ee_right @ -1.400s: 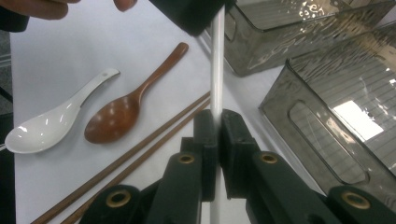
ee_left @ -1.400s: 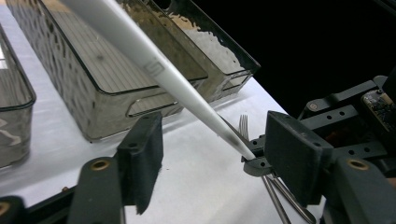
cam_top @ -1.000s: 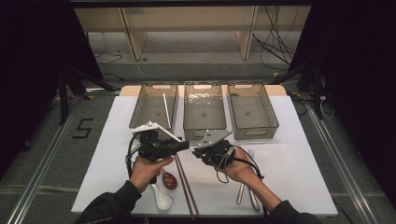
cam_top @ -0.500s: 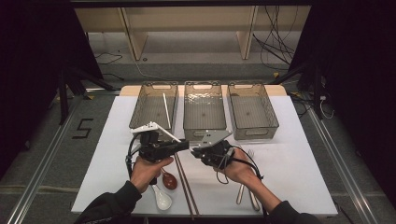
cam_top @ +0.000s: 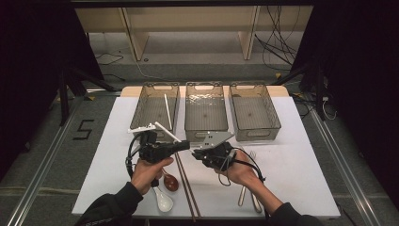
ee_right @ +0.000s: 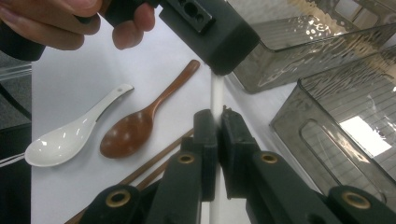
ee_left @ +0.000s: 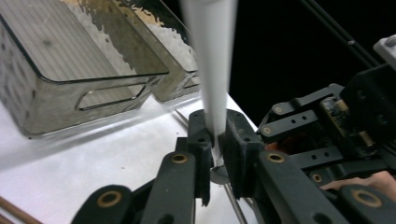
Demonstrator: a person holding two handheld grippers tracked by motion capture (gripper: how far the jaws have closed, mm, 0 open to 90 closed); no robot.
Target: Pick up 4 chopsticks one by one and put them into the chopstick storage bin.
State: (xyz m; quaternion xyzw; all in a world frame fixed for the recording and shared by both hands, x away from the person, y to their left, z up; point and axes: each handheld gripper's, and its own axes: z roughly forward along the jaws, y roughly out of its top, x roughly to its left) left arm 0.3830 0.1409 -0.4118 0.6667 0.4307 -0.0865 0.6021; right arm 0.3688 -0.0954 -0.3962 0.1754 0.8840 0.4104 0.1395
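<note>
From above, the person's two hands meet over the front middle of the white table (cam_top: 301,155). The left tongs (cam_top: 184,147) and the right tongs (cam_top: 196,153) point at each other, tips almost touching, and a thin white chopstick (cam_top: 165,132) slants up and away from them toward the left-hand bin (cam_top: 156,109). A second white stick (cam_top: 167,108) lies inside that bin. The middle bin (cam_top: 205,110) and the right-hand bin (cam_top: 254,112) stand beside it in a row. Nearer the person, a white soup spoon (cam_top: 163,200) and a brown wooden spoon (cam_top: 170,182) lie by the left hand, a pair of brown chopsticks (cam_top: 186,188) runs toward the table's front edge, and what I take for metal cutlery (cam_top: 248,195) lies under the right forearm, though it's too small to be sure.

In the left gripper view, the left tongs (ee_left: 215,140) have just been closing and now pinch the white chopstick (ee_left: 212,70), which rises steeply out of them, blurred, toward the top of the frame. The right tongs' black body (ee_left: 336,135) sits close at the right, and two bins (ee_left: 70,70) stand behind.

In the right gripper view, the right tongs (ee_right: 217,128) are clamped narrow on the same chopstick (ee_right: 216,93), which runs straight up between the pads into the left tongs' dark block (ee_right: 210,32) just above. The white spoon (ee_right: 70,137) and brown spoon (ee_right: 140,121) lie side by side on the table at the left, with the brown chopsticks (ee_right: 144,170) below them.
</note>
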